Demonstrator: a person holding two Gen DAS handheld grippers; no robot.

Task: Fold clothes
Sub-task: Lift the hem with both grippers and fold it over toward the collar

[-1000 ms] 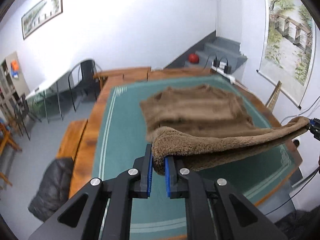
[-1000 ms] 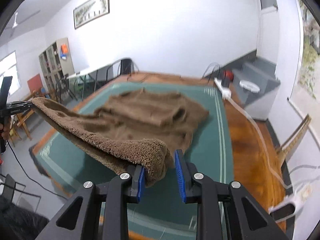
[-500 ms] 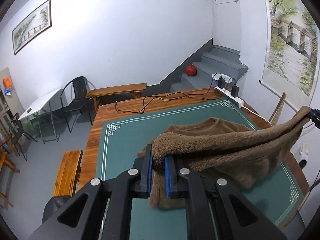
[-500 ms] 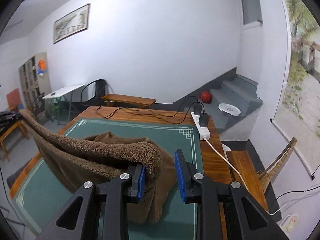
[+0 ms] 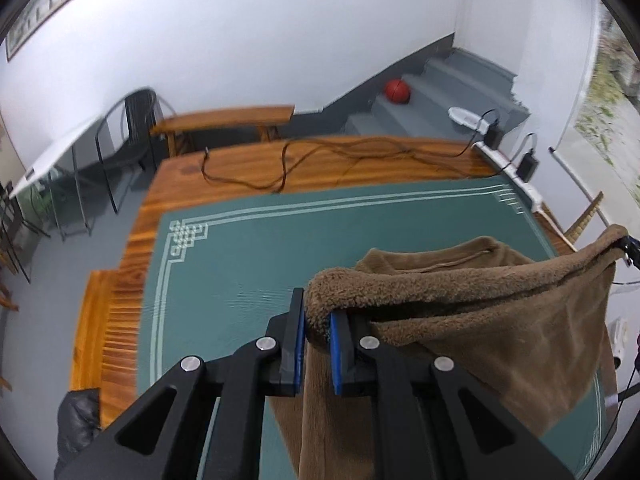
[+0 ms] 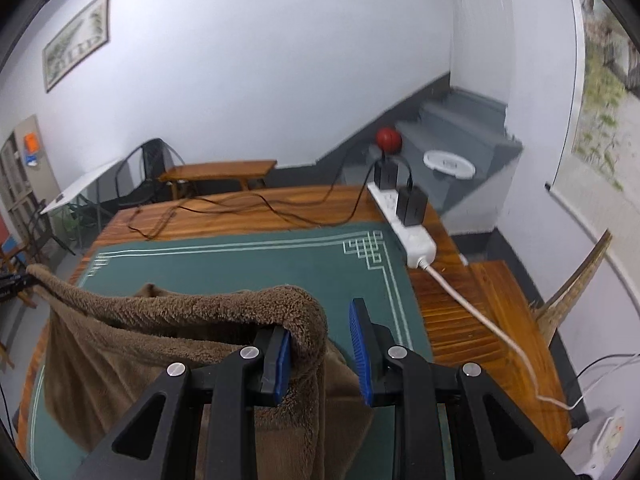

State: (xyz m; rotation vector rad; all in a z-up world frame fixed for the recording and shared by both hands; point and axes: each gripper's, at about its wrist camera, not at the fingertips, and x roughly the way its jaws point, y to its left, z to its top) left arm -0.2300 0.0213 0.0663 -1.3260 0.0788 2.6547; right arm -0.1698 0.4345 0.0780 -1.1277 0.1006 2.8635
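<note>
A brown fleece garment point(image 5: 472, 320) hangs stretched between my two grippers above the green mat point(image 5: 320, 240). My left gripper point(image 5: 316, 320) is shut on one corner of its top edge. My right gripper point(image 6: 320, 340) has its jaws standing wide apart, with the other corner point(image 6: 304, 320) draped over the left blue pad. The cloth point(image 6: 120, 360) hangs down in a sheet toward the mat. The right gripper also shows at the far right of the left wrist view point(image 5: 630, 246).
The mat lies on a wooden table point(image 6: 460, 312). A white power strip point(image 6: 404, 224) with black chargers and dark cables point(image 5: 320, 156) lie along the far edge. A wooden bench point(image 5: 224, 118), black chair point(image 5: 132, 136) and stairs point(image 5: 440, 92) stand beyond.
Both grippers have lifted the garment's edge off the table and carried it toward the far side. The cloth now hangs down instead of lying spread flat.
</note>
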